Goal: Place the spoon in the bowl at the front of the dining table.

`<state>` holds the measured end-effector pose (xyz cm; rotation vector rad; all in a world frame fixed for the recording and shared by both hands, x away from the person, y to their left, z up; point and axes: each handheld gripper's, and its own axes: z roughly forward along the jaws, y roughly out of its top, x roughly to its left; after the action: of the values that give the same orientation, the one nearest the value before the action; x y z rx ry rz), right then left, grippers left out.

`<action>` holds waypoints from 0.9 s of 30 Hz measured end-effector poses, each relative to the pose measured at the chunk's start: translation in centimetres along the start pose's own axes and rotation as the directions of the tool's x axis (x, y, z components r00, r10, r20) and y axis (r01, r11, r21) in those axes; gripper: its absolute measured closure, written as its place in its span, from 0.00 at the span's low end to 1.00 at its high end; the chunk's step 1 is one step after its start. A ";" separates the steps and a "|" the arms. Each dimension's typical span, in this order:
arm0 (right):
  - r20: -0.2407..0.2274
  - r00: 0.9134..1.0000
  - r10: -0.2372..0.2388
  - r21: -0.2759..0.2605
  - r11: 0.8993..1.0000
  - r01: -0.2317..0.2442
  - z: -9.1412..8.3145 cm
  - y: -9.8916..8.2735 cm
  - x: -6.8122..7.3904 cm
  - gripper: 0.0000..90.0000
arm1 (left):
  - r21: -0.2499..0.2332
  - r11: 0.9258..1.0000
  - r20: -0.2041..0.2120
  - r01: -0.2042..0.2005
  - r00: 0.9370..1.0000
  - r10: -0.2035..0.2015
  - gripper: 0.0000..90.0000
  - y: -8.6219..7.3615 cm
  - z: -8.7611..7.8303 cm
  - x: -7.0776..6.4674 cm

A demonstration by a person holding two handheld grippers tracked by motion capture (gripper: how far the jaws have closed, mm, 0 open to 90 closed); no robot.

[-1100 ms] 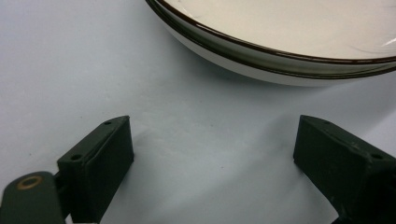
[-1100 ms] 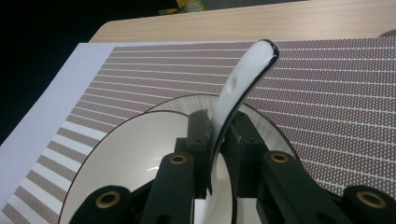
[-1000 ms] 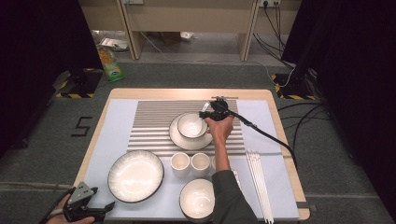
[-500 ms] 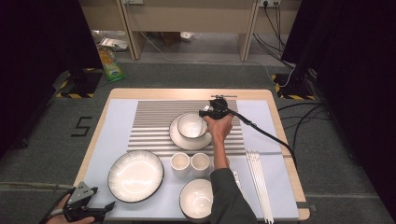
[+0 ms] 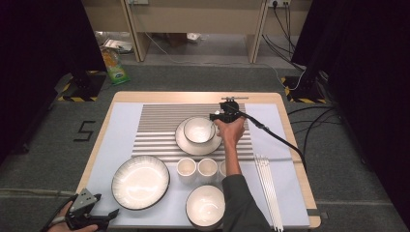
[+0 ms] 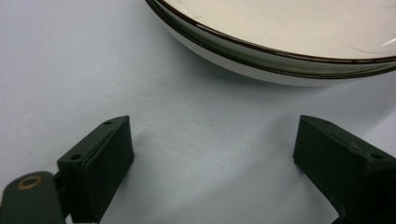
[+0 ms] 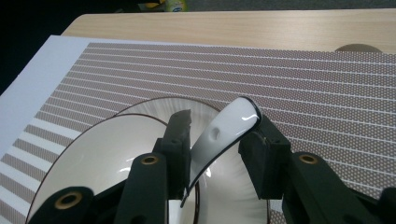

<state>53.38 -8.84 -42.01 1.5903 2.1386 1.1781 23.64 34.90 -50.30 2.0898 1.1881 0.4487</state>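
Right gripper (image 5: pixel 216 117) at small bowl (image 5: pixel 198 129) stacked on plate (image 5: pixel 186 144), mid striped mat (image 5: pixel 159 121); jaws straddle bowl's rim, just been opening. Left gripper (image 5: pixel 104 216) rests at table's near-left edge, jaws wide apart, nothing between.

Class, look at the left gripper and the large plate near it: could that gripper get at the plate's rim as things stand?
Probably yes: the left gripper is open, and bare mat lies between its jaws and the large plate.

A dark "5" (image 5: pixel 85 130) is marked on the grey floor left of the table.
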 end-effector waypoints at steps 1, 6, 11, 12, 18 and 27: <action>0.000 1.000 -0.007 0.004 1.000 0.007 -0.2 0.0 -0.1 0.70 | 0.000 1.000 0.000 0.000 1.000 0.000 0.12 0.0 0.0 0.0; -0.012 1.000 -0.011 0.004 1.000 0.011 -1.0 -0.3 -0.4 0.71 | -0.001 1.000 -0.001 0.000 1.000 0.000 0.12 0.0 0.0 0.0; -0.018 1.000 0.008 -0.010 1.000 -0.009 -1.1 -0.6 -0.7 0.68 | -0.001 1.000 -0.001 0.001 1.000 -0.001 0.12 0.0 0.0 0.0; -0.013 1.000 0.010 -0.011 1.000 -0.011 -1.0 -0.7 -0.7 0.68 | 0.000 1.000 -0.002 0.001 1.000 -0.001 0.12 0.0 0.0 0.0; -0.013 1.000 0.017 0.001 1.000 -0.017 -0.4 -0.7 -0.7 0.65 | 0.000 1.000 0.000 0.000 1.000 0.000 0.12 0.0 0.0 0.0; -0.020 0.999 -0.028 0.027 0.999 0.028 -1.0 -1.2 -0.6 0.65 | -0.003 1.000 -0.001 0.001 1.000 -0.001 0.12 0.0 0.0 0.0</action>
<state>52.17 -9.93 -42.37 1.5615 2.1909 1.1649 23.61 34.89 -50.32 2.0870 1.1884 0.4509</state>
